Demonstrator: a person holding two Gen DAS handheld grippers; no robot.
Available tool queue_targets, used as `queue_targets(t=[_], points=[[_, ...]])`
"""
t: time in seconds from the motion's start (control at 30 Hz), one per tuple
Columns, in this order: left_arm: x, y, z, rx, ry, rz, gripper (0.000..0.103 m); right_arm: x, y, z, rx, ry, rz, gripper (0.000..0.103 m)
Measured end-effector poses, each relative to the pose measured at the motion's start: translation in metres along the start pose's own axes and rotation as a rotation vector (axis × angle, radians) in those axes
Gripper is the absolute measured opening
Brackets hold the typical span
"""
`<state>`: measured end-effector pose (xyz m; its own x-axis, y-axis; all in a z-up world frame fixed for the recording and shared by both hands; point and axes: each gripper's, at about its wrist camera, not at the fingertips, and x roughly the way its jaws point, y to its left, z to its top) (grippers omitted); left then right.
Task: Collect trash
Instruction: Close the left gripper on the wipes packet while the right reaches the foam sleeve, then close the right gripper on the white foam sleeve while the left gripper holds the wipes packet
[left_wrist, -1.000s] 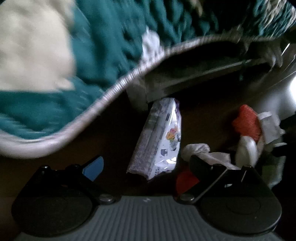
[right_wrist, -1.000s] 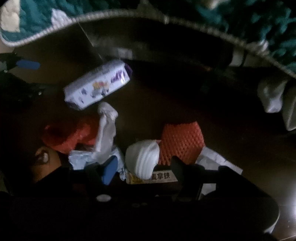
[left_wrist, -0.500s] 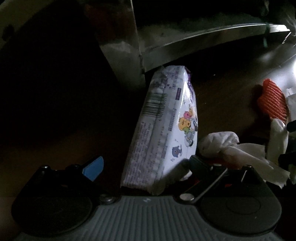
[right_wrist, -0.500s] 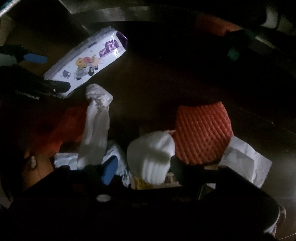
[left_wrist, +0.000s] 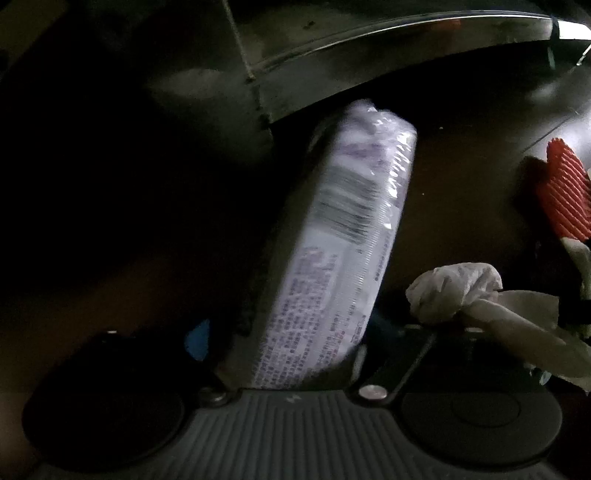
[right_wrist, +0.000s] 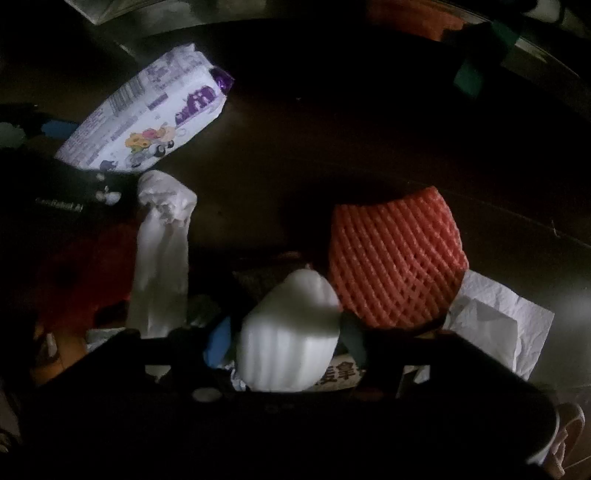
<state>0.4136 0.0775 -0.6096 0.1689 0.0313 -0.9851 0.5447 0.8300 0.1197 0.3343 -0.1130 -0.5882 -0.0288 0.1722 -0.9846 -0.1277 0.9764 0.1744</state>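
Dim light covers a dark, glossy table (right_wrist: 332, 155) strewn with trash, a metal ledge (left_wrist: 369, 48) running along its far side. At the left, the left gripper (left_wrist: 284, 343) stands over the near end of a white-and-purple wipes pack (left_wrist: 343, 236); its jaws are closing with the pack between them, and whether the pads already press on it is too dark to tell. The right gripper (right_wrist: 284, 332) has its jaws apart on either side of a white foam sleeve (right_wrist: 288, 336), seemingly touching without a firm clamp. Just right of that lies an orange foam net (right_wrist: 395, 258) on crumpled paper (right_wrist: 495, 328); a twisted white tissue (right_wrist: 162, 251) lies to the left. The slick pack is caught only at one end, so it could pivot or slide out when lifted. The soft sleeve may squash and slip, or drag the net along.
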Motion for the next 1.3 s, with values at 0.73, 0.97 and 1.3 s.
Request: queue_targets(t=[0.73, 0.97, 1.3], points=[[-0.048, 0.009, -0.061, -0.06, -0.054, 0.007, 0.037, -0.056, -0.007, -0.027, -0.114, -0.056, -0.05, 0.052], [-0.084, 0.019, -0.099, -0.121, -0.062, 0.009, 0.035, -0.094, 0.001, -0.04, -0.136, -0.095, -0.036, 0.052], [-0.136, 0.033, -0.126, -0.225, -0.085, 0.024, 0.034, -0.145, 0.021, -0.039, -0.205, -0.176, -0.055, 0.052]])
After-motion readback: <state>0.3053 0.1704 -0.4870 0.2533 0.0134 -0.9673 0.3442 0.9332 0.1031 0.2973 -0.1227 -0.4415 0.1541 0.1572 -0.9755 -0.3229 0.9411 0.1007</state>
